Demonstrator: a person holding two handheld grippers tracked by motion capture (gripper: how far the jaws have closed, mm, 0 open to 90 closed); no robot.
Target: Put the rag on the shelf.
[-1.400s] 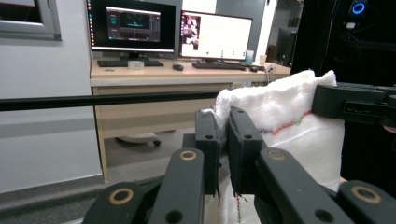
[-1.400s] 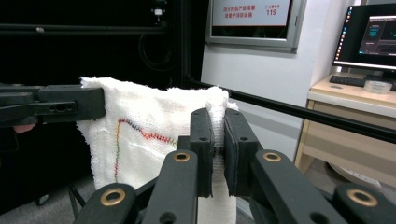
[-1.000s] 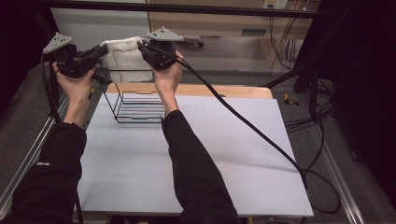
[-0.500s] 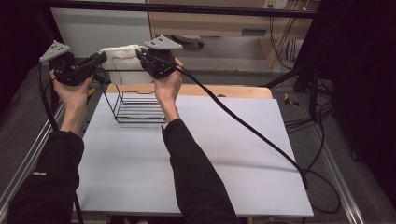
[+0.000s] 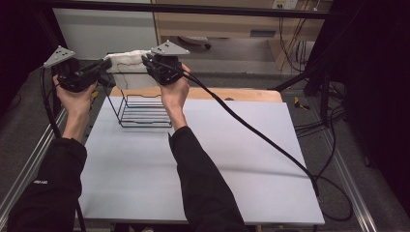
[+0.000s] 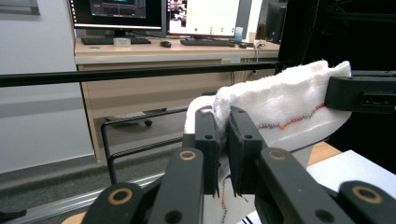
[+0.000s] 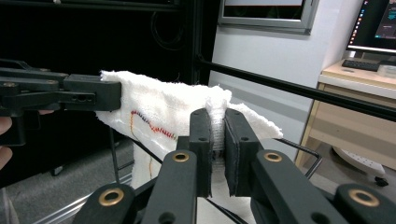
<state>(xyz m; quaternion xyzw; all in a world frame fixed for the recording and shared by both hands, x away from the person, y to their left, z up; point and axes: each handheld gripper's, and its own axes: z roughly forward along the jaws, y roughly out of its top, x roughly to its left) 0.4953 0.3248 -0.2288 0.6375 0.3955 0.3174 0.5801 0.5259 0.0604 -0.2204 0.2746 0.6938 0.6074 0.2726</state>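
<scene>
A white table (image 5: 203, 159) takes up the middle of the high view, with a wooden board (image 5: 241, 93) laid along its far edge at twelve o'clock. At about eleven o'clock on the table a black wire basket (image 5: 142, 108) stands upright, and nothing can be made out inside it.

Above the basket a white towel (image 5: 126, 62) with a line of coloured stitching is held stretched in the air between the two tools, clear of the table. In the left gripper view the towel (image 6: 285, 107) runs from the near jaws toward two o'clock; in the right gripper view the towel (image 7: 168, 116) runs toward ten o'clock, with the basket wire (image 7: 303, 154) seen below at four o'clock.

The left gripper (image 5: 99, 72) is clamped on one end of the cloth, its jaws pressed together over a fold. The right gripper (image 5: 147, 62) is likewise closed on the other end, a thick pinch of terry being squeezed between its pads.

The step in hand is judged to be carrying the spread towel over the basket, either for draping on its rim or for lowering inside. For the next move, both ends should be lowered evenly so the cloth is kept level, and the hanging edge should be watched so it is not snagged on the top wire before the grips are released.
</scene>
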